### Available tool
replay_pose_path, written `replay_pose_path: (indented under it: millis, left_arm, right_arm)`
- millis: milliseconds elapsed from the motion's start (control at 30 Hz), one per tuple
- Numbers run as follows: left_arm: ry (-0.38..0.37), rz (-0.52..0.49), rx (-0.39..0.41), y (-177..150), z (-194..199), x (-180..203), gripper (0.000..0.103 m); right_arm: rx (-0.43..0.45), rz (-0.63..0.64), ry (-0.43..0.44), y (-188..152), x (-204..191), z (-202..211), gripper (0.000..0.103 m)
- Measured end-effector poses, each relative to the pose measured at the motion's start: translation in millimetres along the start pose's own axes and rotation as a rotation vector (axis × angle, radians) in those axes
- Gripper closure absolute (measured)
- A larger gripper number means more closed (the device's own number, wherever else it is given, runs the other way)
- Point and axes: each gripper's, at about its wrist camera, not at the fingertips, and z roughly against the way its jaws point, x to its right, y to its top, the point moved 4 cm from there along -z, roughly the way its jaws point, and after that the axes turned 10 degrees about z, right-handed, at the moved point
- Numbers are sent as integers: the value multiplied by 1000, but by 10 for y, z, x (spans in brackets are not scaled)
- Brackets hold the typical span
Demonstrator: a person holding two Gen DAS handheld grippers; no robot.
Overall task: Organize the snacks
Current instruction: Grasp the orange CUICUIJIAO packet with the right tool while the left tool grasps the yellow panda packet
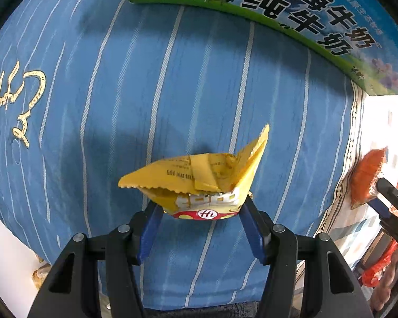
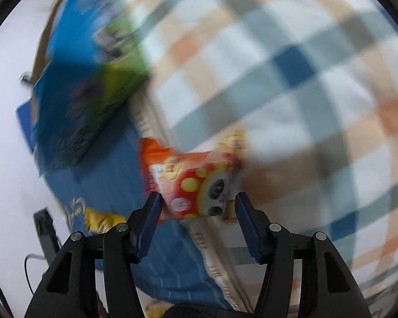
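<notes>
My left gripper (image 1: 201,206) is shut on a crumpled yellow snack packet (image 1: 199,177), held above a blue striped cloth (image 1: 119,92). My right gripper (image 2: 197,198) is shut on an orange-red snack packet (image 2: 196,182) with yellow dots; this view is blurred by motion. The same orange packet (image 1: 366,177) and the right gripper's fingers (image 1: 390,193) appear at the right edge of the left wrist view. The yellow packet (image 2: 103,221) shows small at the lower left of the right wrist view.
A milk carton box (image 1: 305,18) printed blue and green lies on the striped cloth at the top, and it appears blurred as the milk box (image 2: 92,100). A checked cloth (image 2: 291,79) covers the area to the right. White floor (image 2: 5,132) lies at the left.
</notes>
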Motion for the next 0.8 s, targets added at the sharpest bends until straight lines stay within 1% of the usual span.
replay_pose_path:
  millis: [67,133,200,233,267,300,333,367,400,433,467,500,533,567,633,667,700,733,767,800]
  left_arm:
    - [0,-1,-1,-29,-23,2,47]
    - [1,-1,-3,-25,-30,-1,47]
    - [2,-1,-2,5,-24,-10,47]
    - [2,-1,-2,21,-18,-27,47]
    - [4,0,0,25,-10,-39,47]
    - [6,-2,2,24,-18,-32,47]
    - [9,-5,6,32,-8,-15,47]
    - [11,-10,14,47,17,-1,47]
    - [14,-16,22,58,42,13,47]
    - [19,-25,33,71,66,31,47]
    - [21,-29,39,70,103,51,47]
    - [20,-31,43,81,120,60,48]
    - [18,-32,46,93,135,67,48]
    - [17,-34,48,101,155,75,48]
    - [10,-34,41,118,159,79,48]
    - [3,-28,32,125,152,63,48]
    - [-5,-22,26,134,148,50,48]
    - [-11,-18,20,148,134,30,48]
    - [-20,-12,13,158,118,5,48]
    - [-27,-10,8,164,112,-8,48]
  right_arm:
    - [18,-57,0,12,157,38,26]
    - [45,-71,-19,-36,249,154,25]
    - [78,-33,-94,-15,223,274,25]
    - [91,4,-130,7,178,327,25]
    - [99,42,-149,82,187,355,25]
    - [102,95,-178,100,90,372,25]
    - [104,197,-237,115,-82,371,25]
    - [103,272,-274,131,-129,393,25]
    - [91,388,-329,120,-305,347,25]
    - [77,466,-369,110,-401,311,25]
    - [43,573,-411,116,-517,250,25]
    - [4,651,-442,112,-597,167,25]
    - [-28,703,-463,131,-580,130,25]
    - [-75,771,-498,124,-653,2,25]
    - [-150,844,-555,140,-710,-232,25]
    - [-181,850,-571,158,-706,-319,26]
    - [-211,837,-574,177,-693,-393,30]
    - [-221,823,-576,192,-689,-424,36]
    - [-228,775,-581,234,-667,-451,46]
    - [-231,710,-563,268,-639,-444,46]
